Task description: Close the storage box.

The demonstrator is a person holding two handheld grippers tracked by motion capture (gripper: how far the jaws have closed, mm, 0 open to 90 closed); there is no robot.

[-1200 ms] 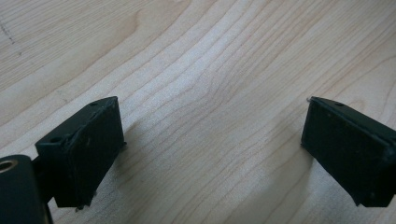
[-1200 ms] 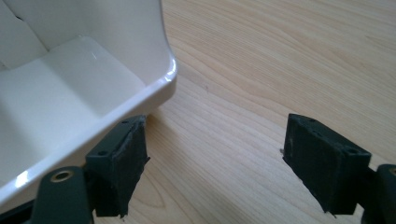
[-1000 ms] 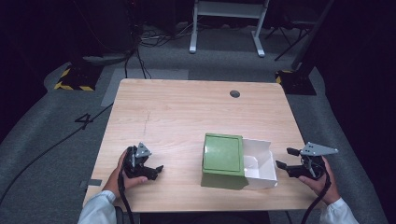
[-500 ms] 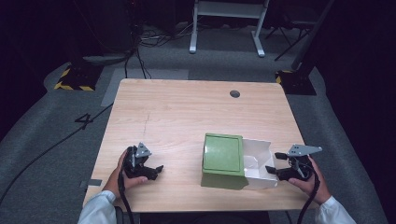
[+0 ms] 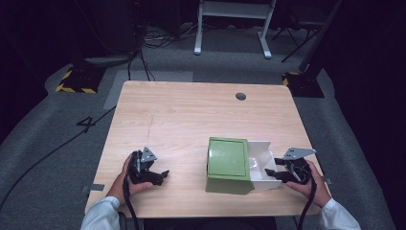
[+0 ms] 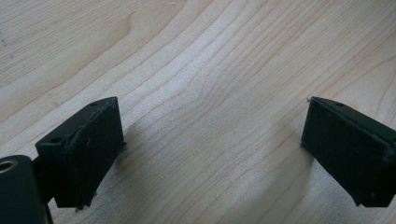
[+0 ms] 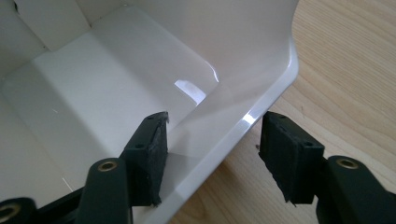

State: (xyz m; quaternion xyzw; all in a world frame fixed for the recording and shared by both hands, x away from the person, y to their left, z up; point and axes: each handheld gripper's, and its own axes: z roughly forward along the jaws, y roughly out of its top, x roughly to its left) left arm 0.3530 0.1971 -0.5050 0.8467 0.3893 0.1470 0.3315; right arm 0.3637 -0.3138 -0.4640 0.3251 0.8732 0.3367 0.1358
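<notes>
Right hand-held gripper [image 7: 212,156] open astride white tray [image 7: 116,88] wall, left hand-held gripper [image 6: 212,154] open, floor numeral "4" [image 5: 87,122].

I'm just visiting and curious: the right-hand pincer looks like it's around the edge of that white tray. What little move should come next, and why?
Probably closing the right gripper. Its open jaws straddle the white tray's wall, one inside, one outside over the table, so squeezing should grip it. The left gripper rests open over bare wood.

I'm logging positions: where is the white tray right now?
In the high view, the white tray sits near the table's front right, sticking out of the green box; the right tool straddles its wall.
</notes>
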